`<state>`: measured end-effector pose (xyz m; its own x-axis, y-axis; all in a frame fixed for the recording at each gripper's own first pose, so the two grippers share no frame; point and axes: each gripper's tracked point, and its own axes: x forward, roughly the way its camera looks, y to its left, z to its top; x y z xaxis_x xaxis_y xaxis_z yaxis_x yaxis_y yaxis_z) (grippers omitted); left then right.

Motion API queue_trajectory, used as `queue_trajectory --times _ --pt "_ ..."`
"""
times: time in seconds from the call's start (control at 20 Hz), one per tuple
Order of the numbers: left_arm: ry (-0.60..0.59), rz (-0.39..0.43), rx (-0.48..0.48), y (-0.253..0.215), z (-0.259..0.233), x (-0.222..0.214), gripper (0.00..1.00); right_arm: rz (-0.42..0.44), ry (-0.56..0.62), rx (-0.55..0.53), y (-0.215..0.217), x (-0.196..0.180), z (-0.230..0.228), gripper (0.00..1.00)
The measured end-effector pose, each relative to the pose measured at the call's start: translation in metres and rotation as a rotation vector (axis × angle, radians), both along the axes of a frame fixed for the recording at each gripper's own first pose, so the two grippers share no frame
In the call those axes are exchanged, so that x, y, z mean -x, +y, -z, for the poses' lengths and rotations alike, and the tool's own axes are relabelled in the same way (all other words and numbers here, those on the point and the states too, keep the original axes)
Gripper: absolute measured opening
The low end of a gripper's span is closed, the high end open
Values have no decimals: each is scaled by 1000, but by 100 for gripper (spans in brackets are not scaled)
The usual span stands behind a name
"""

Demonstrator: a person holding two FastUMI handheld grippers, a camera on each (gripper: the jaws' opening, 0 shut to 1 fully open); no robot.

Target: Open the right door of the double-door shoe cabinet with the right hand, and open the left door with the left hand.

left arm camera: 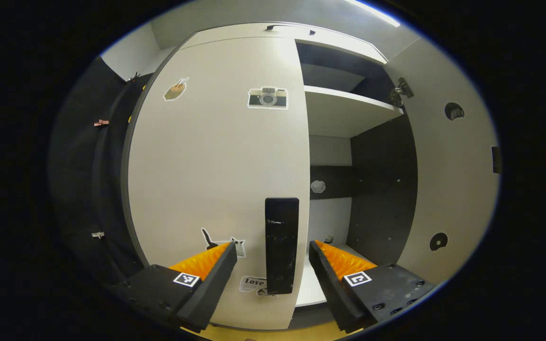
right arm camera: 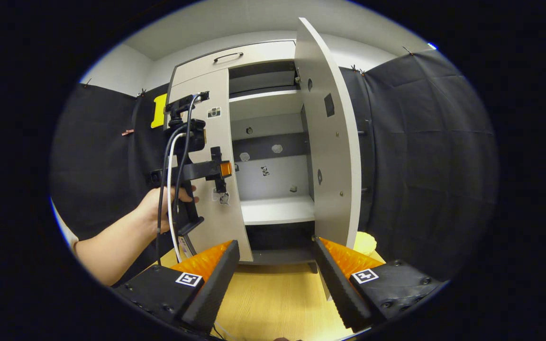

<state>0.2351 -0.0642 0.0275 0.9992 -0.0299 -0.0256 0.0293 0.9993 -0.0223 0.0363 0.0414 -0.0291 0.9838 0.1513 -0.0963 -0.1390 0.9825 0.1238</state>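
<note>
- I am holding my left gripper (left arm camera: 273, 265) straight in front of the left door (left arm camera: 216, 180), its fingers (left arm camera: 206, 265) spread wide and gripping nothing, one on each side of the dark vertical handle (left arm camera: 281, 244)
- The handle is sitting near the door's free edge, low on the panel, just beside the gap into the shoe cabinet (left arm camera: 349, 113); I cannot tell whether my fingers are already level with it or a little short
- In the right gripper view I am seeing the left gripper (right arm camera: 206, 170) and the hand (right arm camera: 166, 206) carrying it close against the left door (right arm camera: 206, 156), which is closed or nearly so
- The right door (right arm camera: 330, 142) is already standing swung well out, so that half looks done; my right gripper (right arm camera: 275, 270) is hanging back from the cabinet over the wooden floor (right arm camera: 273, 298), fingers (right arm camera: 211, 272) spread and empty
- I am judging the door a stiff, flat, fairly light board on hinges; it should swing easily but only along its arc, so a straight tug would fight the hinges
- The handle looks rigid, smooth and narrow, so I would close on its middle from both sides, squarely, since a shallow pinch could slip off
- Stickers on the door face are no grip points
</note>
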Motion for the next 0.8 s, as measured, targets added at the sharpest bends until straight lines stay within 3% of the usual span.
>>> queue_trajectory --times 0.25,0.3,0.45,0.55,0.75,0.8 --pt "10 -14 -1 1 9 -12 83 17 1 1 -3 -1 0 98" --pt "11 -26 -10 4 10 -11 75 17 7 -4 -3 -2 2 98" --pt "13 11 42 -3 13 -11 61 1 20 -5 -1 -3 8 99" --pt "24 24 71 -7 17 -9 39 -11 12 1 0 -2 6 99" --pt "26 40 13 -7 17 -10 31 -16 8 -7 0 -4 8 98" --pt "33 62 -2 -8 16 -10 25 -20 17 -16 2 -7 10 98"
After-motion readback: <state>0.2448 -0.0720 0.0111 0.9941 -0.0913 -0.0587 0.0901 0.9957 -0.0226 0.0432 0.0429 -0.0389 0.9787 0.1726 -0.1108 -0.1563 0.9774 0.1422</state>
